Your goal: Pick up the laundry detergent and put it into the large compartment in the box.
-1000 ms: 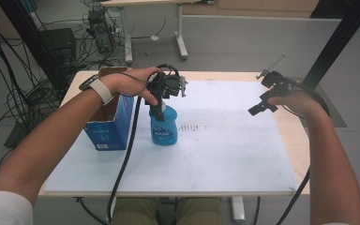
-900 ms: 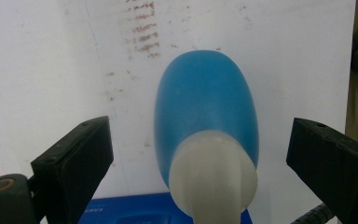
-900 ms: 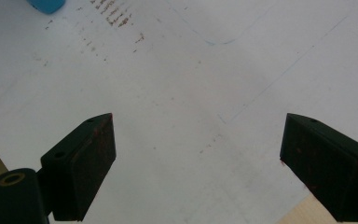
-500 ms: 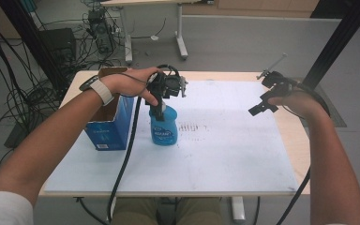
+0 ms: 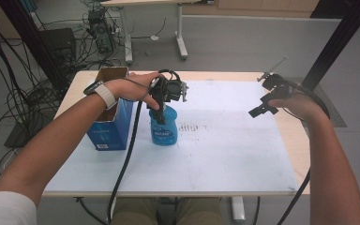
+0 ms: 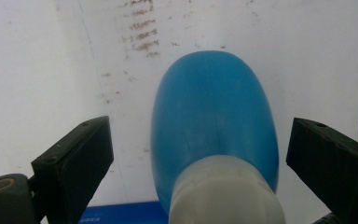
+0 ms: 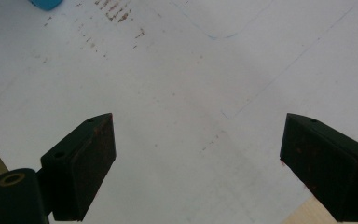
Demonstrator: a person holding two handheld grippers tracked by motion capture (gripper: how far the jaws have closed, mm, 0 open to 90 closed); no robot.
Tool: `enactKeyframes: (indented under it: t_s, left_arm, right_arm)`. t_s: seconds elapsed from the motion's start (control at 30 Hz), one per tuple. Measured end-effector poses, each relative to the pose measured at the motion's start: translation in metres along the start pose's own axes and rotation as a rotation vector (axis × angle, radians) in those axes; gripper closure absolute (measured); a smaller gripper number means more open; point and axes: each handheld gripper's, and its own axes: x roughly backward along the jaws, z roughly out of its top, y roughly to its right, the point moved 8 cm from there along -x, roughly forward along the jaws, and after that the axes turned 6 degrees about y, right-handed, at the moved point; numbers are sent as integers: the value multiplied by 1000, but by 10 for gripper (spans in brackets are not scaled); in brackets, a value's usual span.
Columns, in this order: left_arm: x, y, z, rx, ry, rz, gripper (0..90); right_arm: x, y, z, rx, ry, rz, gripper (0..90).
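Observation:
A blue plastic bottle (image 5: pixel 164 131) with a pale cap stands upright on the white table sheet (image 5: pixel 225 150). My left gripper (image 5: pixel 161 112) hangs right over its top, pointing down. In the left gripper view the bottle (image 6: pixel 214 121) and its cap (image 6: pixel 226 191) sit between my two wide-apart jaws, with a gap on each side. That left gripper (image 6: pixel 200 163) is open. My right gripper (image 5: pixel 262 105) is held above the table's right side, far from the bottle. Between its spread jaws lies bare white sheet, so this right gripper (image 7: pixel 198 163) is open too.
A blue cardboard box (image 5: pixel 110 117) with open flaps stands just left of the bottle. Brown smudges (image 5: pixel 192 126) mark the sheet beside the bottle. Past the table are cables, a black frame post (image 5: pixel 337 42) and another desk's legs.

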Motion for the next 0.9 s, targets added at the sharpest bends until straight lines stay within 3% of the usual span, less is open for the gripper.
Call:
enactKeyframes:
  t_s: [0.63, 0.9]
  left_arm:
    - [-16, 0, -1, 3, -20, 5, 83]
    - [-18, 0, -1, 0, -12, -7, 146]
  right_arm:
    - [-1, 0, -3, -5, 1, -1, 105]
    - [0, 0, -4, -6, 2, -2, 106]
